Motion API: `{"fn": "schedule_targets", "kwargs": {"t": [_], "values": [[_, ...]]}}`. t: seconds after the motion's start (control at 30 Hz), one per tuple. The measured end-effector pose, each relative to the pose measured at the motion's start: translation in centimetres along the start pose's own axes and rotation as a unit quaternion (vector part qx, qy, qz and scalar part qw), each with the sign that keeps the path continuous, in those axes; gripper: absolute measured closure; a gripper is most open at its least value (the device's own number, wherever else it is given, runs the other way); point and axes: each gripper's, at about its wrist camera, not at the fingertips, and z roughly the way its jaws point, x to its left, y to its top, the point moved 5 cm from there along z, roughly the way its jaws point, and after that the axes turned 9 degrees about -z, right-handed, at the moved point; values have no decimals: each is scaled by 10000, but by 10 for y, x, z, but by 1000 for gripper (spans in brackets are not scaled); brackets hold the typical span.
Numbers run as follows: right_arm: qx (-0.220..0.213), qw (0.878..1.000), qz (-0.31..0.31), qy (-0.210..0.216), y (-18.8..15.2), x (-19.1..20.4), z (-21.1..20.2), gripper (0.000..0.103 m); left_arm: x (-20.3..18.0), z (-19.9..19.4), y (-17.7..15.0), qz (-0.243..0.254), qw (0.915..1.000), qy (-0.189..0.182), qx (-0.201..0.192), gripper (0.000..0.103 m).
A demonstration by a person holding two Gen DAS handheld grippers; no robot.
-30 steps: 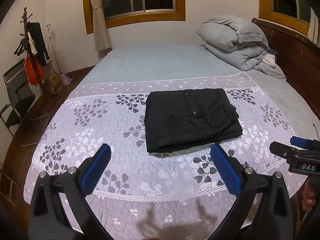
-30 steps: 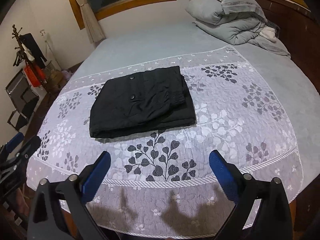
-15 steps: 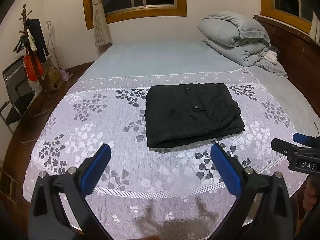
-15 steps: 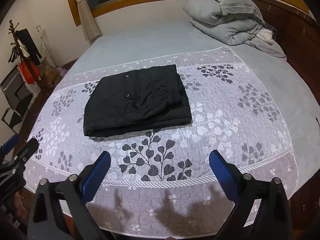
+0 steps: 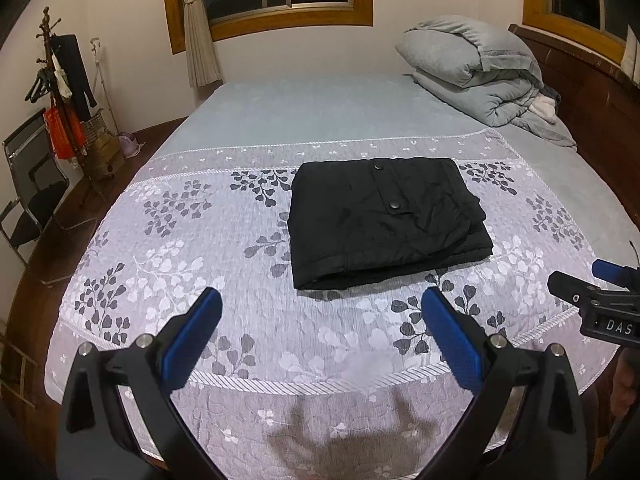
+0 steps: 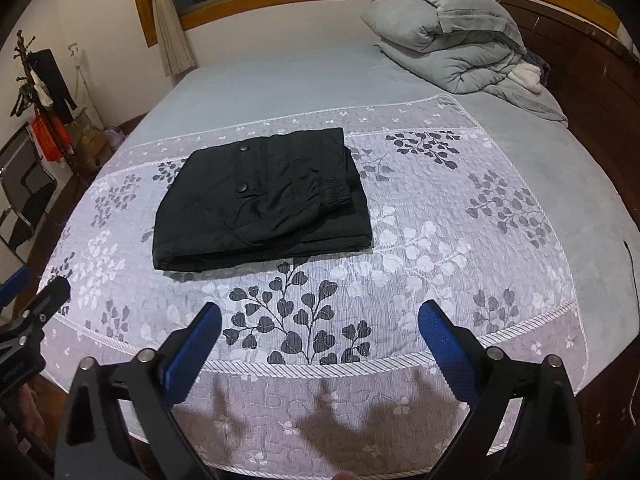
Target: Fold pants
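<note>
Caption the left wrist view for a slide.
Open left gripper hovers before folded black pants on a floral bedspread; right gripper at the edge.

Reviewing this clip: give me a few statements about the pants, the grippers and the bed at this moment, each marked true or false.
1. The black pants lie folded into a compact rectangle on the floral bedspread. True.
2. The left gripper is clamped on the pants. False: it is open, holding nothing.
3. The right gripper is open, clear of the pants. True.
4. The grey duvet is spread flat across the bed. False: it is bundled near the headboard.
</note>
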Motion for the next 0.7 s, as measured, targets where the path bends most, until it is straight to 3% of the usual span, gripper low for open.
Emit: {"fn": "schedule_targets", "kwargs": {"t": [0.7], "values": [[34,10000,-52,10,1,0,5,4,-1,3,-3,28,9999,12,100,4]]}}
